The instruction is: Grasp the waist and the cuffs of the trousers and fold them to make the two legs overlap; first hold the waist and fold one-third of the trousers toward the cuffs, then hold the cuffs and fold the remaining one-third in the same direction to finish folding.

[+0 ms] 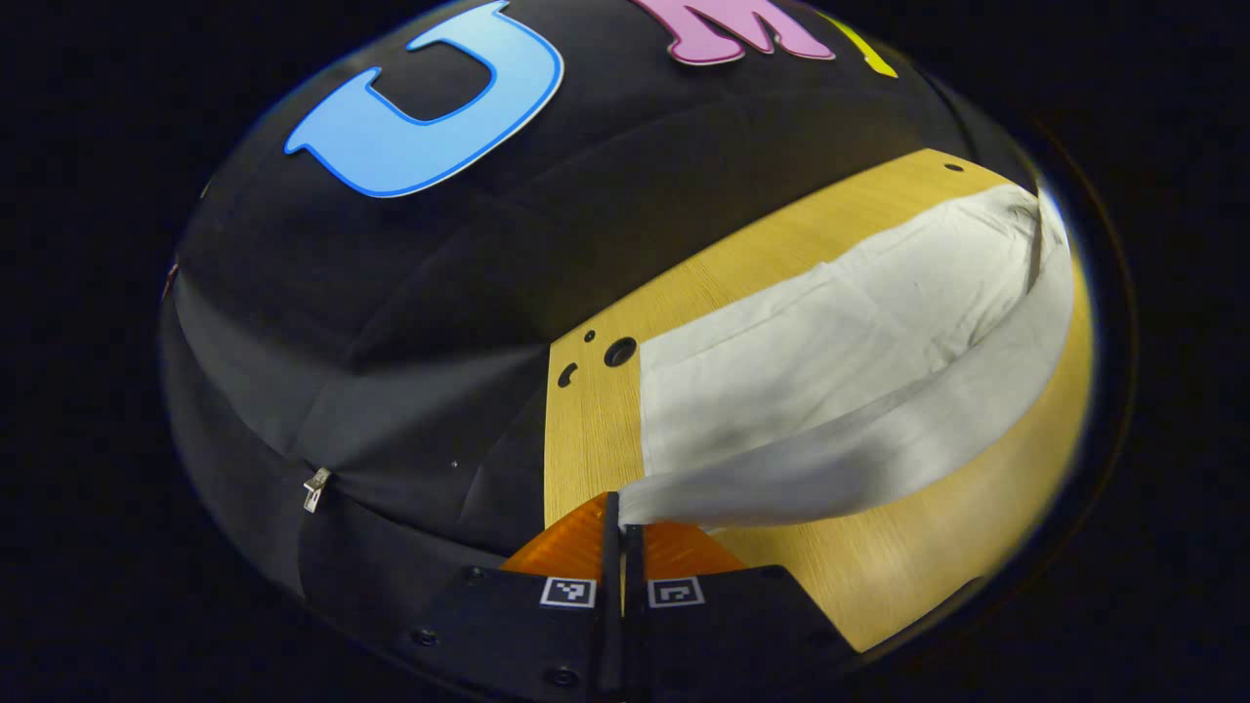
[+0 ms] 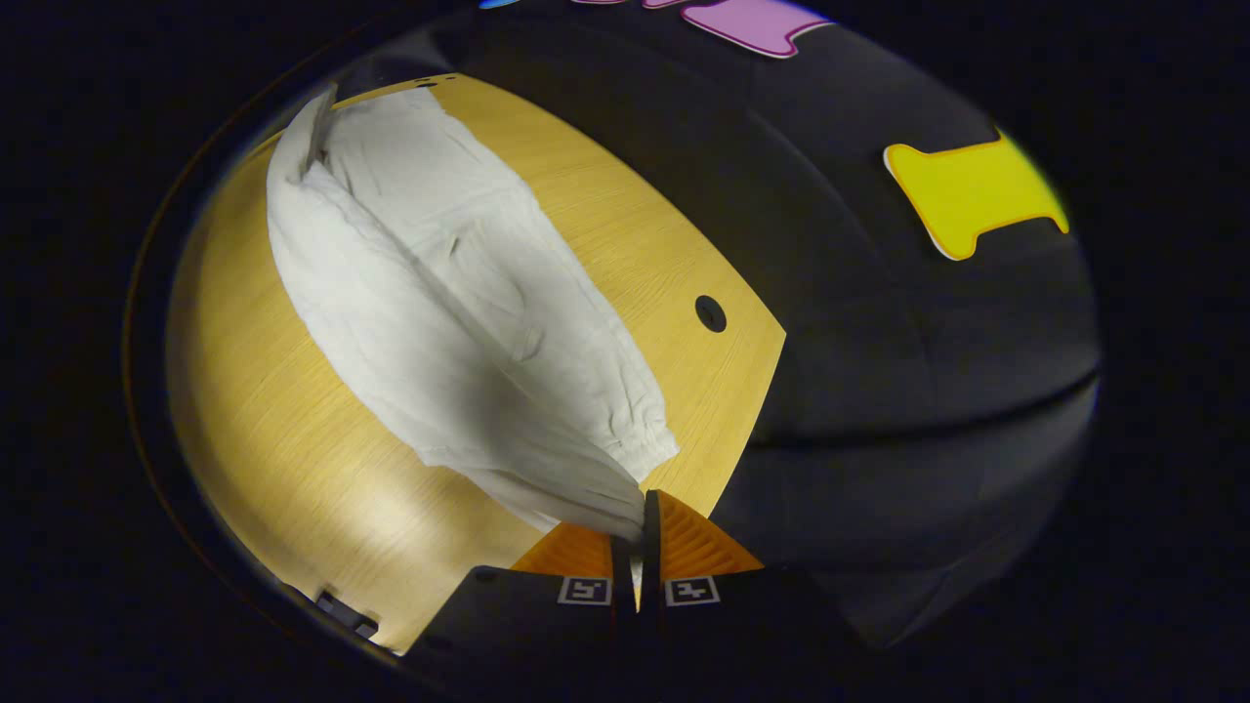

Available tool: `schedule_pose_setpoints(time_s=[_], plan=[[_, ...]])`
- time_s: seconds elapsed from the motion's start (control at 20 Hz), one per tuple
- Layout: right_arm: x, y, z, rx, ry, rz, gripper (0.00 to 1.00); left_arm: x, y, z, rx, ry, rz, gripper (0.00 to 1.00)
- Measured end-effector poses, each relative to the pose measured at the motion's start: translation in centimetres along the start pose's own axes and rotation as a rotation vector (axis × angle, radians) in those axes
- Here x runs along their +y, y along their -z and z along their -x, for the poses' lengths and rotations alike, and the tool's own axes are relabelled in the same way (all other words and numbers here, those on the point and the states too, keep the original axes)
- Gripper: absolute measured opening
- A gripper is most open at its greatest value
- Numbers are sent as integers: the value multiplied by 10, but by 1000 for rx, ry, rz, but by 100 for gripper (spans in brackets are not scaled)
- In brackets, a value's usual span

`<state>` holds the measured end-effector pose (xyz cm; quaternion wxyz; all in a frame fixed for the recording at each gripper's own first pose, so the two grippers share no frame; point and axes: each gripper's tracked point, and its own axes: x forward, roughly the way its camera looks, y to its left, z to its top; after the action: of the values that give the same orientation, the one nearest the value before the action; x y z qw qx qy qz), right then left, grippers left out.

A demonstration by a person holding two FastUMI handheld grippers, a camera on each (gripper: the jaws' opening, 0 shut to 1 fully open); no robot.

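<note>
A black cloth wall [image 1: 371,322] backs a yellow wooden table [image 1: 879,576] with a few round holes near its edge, and on that table lie the white trousers [image 1: 830,351], stretched long across the wood. In the left gripper view one edge of the cloth rises off the table in a taut band that runs down into the left gripper [image 1: 621,527], whose fingers are clenched on the fabric. In the right gripper view the trousers [image 2: 439,293] run away up the table, and their gathered end, which looks like an elastic waist or cuff, is pinched in the right gripper [image 2: 637,532], likewise closed on the cloth. By my reading the first step is under way: one leg is lifted to be laid over the other. Both thirds folds are left to do
</note>
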<state>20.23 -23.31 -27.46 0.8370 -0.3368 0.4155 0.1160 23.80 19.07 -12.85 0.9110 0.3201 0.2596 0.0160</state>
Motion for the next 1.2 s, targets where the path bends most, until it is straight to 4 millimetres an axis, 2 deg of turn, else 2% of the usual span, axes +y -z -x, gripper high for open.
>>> schedule_pose_setpoints(time_s=[0.1, 0.2, 0.3, 0.4, 0.55, 0.65, 0.7, 0.75, 0.8, 0.85, 1.0, 1.05, 1.1, 1.15, 1.2], plan=[[-15, -17, -9, -26, 13, -100, 5, 2, -20, -10, -7, -12, 65, 5], [-30, -31, -17, -42, 28, -189, 5, 5, -31, -44, -2, -11, 117, 5], [-38, -43, -32, -34, 35, -293, 5, -4, -35, -79, 29, -9, 146, 5], [-31, -55, -52, -6, 17, -427, 5, -18, -37, -107, 62, -14, 168, 5], [-27, -56, -67, 61, -11, -563, 5, -27, -43, -130, 77, -44, 167, 5], [-24, -54, -64, 104, -42, -656, 7, -29, -38, -138, 96, -41, 196, 6], [-28, -56, -59, 112, -50, -714, 19, -27, -34, -138, 102, -41, 213, 8], [-33, -58, -56, 117, -56, -780, 21, -25, -32, -137, 104, -41, 231, 15], [-36, -61, -52, 113, -67, -830, 36, -25, -29, -135, 107, -35, 253, 14], [-38, -54, -53, 121, -59, -871, 40, -23, -26, -131, 109, -33, 275, 24], [-63, -33, -34, 98, -8, -937, 97, -14, -28, -114, 77, -39, 360, 71], [-66, -30, -26, 77, 8, -967, 99, -8, -29, -107, 62, -48, 387, 87], [-72, -23, -19, 58, 35, -997, 100, -6, -31, -99, 49, -50, 415, 89], [-78, -18, -9, 34, 57, -1030, 100, -3, -31, -91, 40, -56, 438, 96], [-83, -12, 0, 10, 83, -1075, 99, -1, -30, -81, 32, -60, 469, 98]])
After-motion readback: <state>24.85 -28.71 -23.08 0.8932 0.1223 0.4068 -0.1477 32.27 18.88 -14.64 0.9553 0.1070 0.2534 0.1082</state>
